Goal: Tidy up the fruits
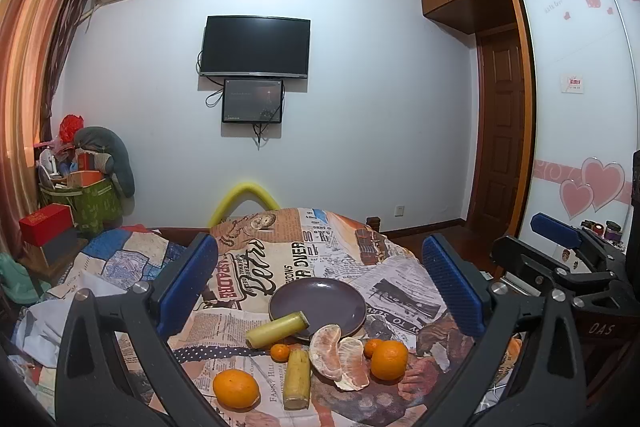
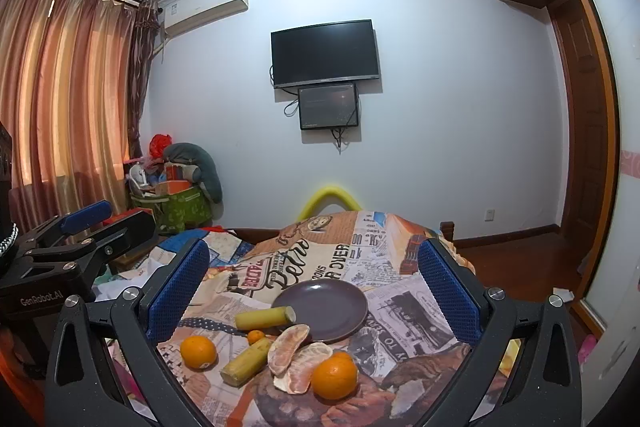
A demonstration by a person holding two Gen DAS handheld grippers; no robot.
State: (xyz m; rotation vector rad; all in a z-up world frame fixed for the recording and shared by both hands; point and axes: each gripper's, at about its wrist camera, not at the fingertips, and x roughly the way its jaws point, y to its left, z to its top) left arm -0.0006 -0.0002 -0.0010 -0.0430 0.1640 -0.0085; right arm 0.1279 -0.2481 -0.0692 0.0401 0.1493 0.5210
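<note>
Newsprint cloth (image 1: 320, 259) holds peeled pomelo segments (image 1: 338, 357) beside glossy oranges (image 1: 389, 359).

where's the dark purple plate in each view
Left wrist: the round dark purple plate lies just below centre, between the blue fingers, behind the fruit.
Right wrist: the plate lies just below centre, with a yellow-green cane stick at its left rim.
Shared landmark: the black wall-mounted television directly above it.

Wall television (image 1: 255, 47), air conditioner (image 2: 206, 5), curtains (image 2: 60, 87)
</note>
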